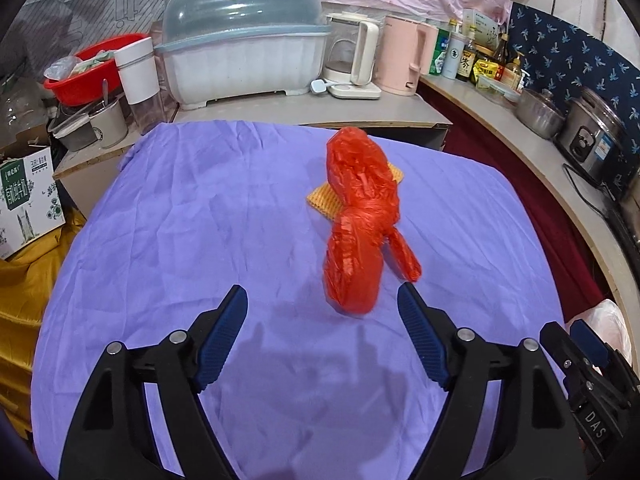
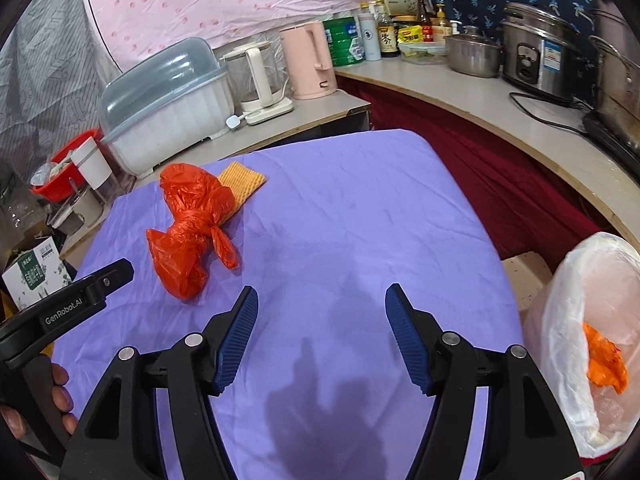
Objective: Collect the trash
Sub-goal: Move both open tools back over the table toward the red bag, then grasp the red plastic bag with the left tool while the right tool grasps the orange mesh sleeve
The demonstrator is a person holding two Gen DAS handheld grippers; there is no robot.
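A knotted red plastic bag (image 1: 360, 216) lies on the purple tablecloth (image 1: 200, 220), partly on top of a yellow-orange waffle-textured piece (image 1: 324, 196). My left gripper (image 1: 322, 300) is open and empty, just short of the bag's near end. In the right wrist view the bag (image 2: 192, 224) and the yellow piece (image 2: 242, 180) lie at the left. My right gripper (image 2: 320, 300) is open and empty over bare cloth (image 2: 360, 220), to the right of the bag. A bin lined with a white bag (image 2: 572, 280) stands at the table's right, with orange trash (image 2: 604, 360) inside.
Behind the table are a dish rack with a clear lid (image 1: 244, 40), a glass kettle (image 1: 352, 56), a pink kettle (image 1: 404, 56) and a red basin (image 1: 92, 72). The right counter holds bottles, pots and a rice cooker (image 2: 536, 52). A carton (image 1: 24, 200) stands at the left.
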